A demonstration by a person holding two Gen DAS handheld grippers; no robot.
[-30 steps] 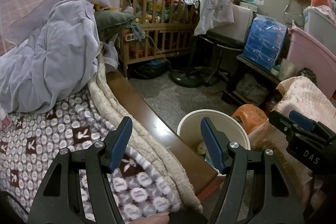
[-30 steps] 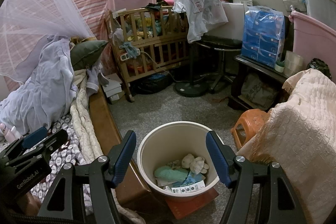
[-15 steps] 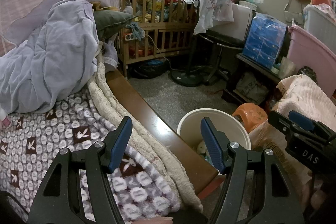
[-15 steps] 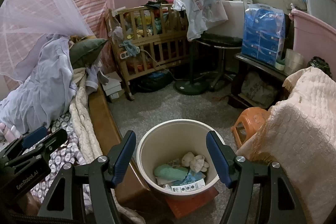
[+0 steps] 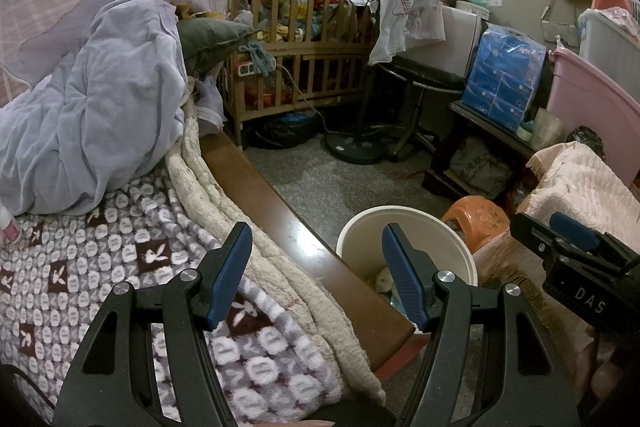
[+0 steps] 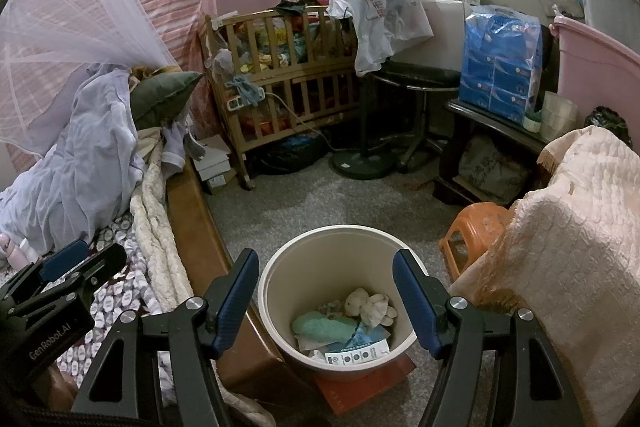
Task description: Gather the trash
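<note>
A cream round trash bin (image 6: 280, 291) stands on the floor beside the bed's wooden edge. Inside lie a teal wad (image 6: 322, 325), a crumpled whitish wad (image 6: 370, 307) and a small printed box (image 6: 356, 354). My right gripper (image 6: 325, 297) hangs open above the bin with nothing between its blue pads. My left gripper (image 5: 316, 273) is open and empty over the bed's edge, with the bin (image 5: 404, 223) just to its right. Each gripper's body shows at the edge of the other's view.
A bed with a patterned blanket (image 5: 100, 267) and a heaped lilac sheet (image 5: 88, 115) fills the left. A wooden crib (image 6: 288, 75), a fan stand (image 6: 364, 163), an orange stool (image 6: 476, 223) and a cream-covered seat (image 6: 572, 247) ring the grey floor.
</note>
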